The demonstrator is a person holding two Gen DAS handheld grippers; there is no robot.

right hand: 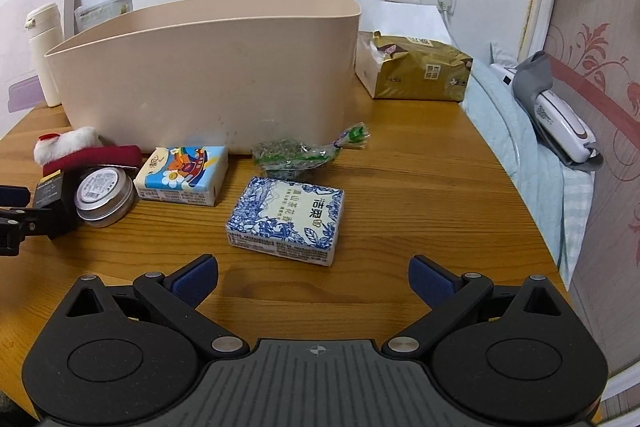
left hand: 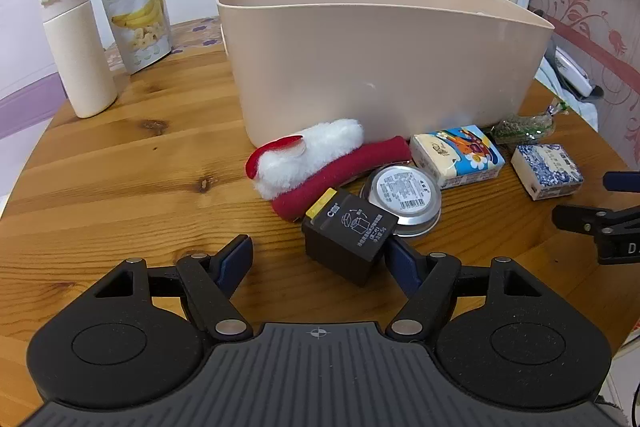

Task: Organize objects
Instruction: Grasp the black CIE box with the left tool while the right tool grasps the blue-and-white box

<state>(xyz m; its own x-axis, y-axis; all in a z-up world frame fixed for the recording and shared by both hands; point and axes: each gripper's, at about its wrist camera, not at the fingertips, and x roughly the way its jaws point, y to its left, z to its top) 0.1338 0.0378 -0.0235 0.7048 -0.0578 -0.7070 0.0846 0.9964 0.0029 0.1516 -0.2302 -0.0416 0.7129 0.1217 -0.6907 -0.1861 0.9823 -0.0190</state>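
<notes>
**Both grippers low over table, jaws apart, nothing held**

Left gripper angled down at the wooden table, jaws apart. Black box between the blue pads, nearer the right pad; contact there cannot be told; left pad clear of it. Right gripper angled down likewise, jaws wide apart over bare wood, just short of the blue-patterned tissue pack; nothing between the pads.

Beige plastic bin upright behind the clutter, its near wall blocking the way forward. Table edge curving close on the right, bedding beyond it. Open wood left of the black box.

Round tin touching the black box behind it. Red and white plush item against the bin wall. Cartoon-printed tissue pack beside the tin. Clear bag of dried greens at the bin's foot. Cream flask and banana chip pouch far left. Gold package right of the bin.
</notes>
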